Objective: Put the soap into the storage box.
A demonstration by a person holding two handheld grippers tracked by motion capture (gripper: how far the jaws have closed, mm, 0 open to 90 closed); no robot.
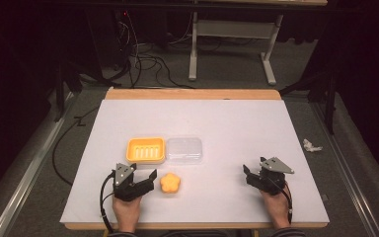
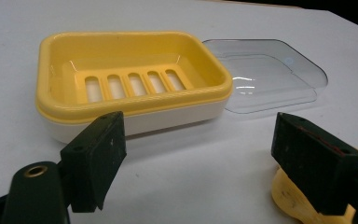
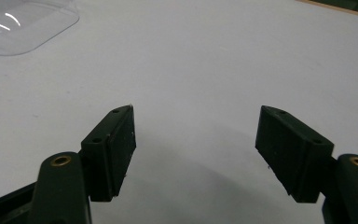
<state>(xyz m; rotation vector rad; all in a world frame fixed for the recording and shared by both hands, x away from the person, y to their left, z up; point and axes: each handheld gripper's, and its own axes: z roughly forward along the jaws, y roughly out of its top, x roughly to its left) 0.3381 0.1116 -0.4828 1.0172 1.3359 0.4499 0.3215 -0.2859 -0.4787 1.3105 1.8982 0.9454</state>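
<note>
The soap (image 1: 170,183) lies on the desk (image 1: 237,123) just beside the wide-open, empty left tool (image 1: 145,178), not yet in the open dish (image 1: 145,150), and the right tool (image 1: 253,174) gapes empty too.

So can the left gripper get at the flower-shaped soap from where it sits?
Probably yes: the left gripper is open, right beside the flower-shaped soap, with bare table between them.

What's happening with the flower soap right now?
Left hand-held gripper open beside flower soap, not gripping. Right hand-held gripper open, empty. Soap dish uncovered, nothing in the way.
</note>
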